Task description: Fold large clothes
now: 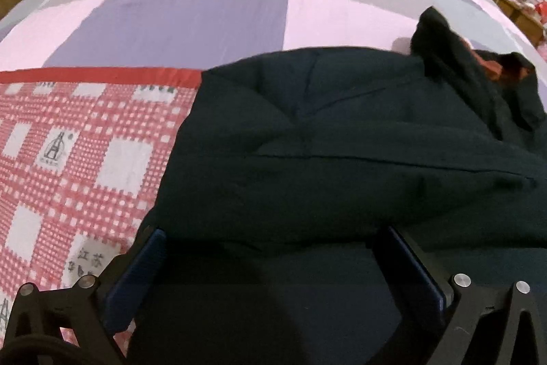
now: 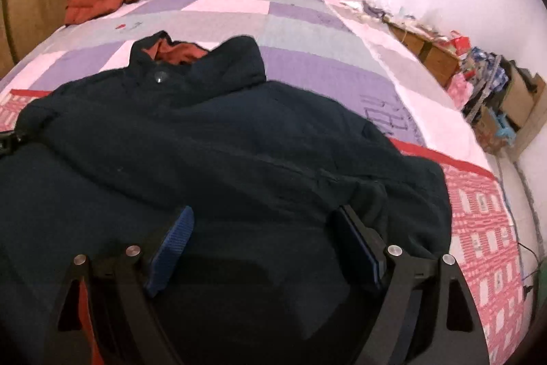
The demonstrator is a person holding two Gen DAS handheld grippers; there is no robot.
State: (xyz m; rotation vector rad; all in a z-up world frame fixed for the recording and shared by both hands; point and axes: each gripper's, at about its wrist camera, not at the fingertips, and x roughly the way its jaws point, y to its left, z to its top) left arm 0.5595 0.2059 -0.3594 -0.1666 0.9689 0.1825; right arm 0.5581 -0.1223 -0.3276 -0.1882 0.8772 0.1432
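Lying soft and bulky beneath both wide-open, empty grippers, left [image 1: 273, 248] and right [image 2: 263, 228], the coat [image 2: 205, 139] is best pinched at its hem.

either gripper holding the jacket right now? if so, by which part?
Neither. The left gripper and right gripper both hang over the dark jacket, jaws wide apart, no fabric pinched.

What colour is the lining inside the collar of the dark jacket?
Orange-red lining, against the dark navy jacket; clearest in the right wrist view.
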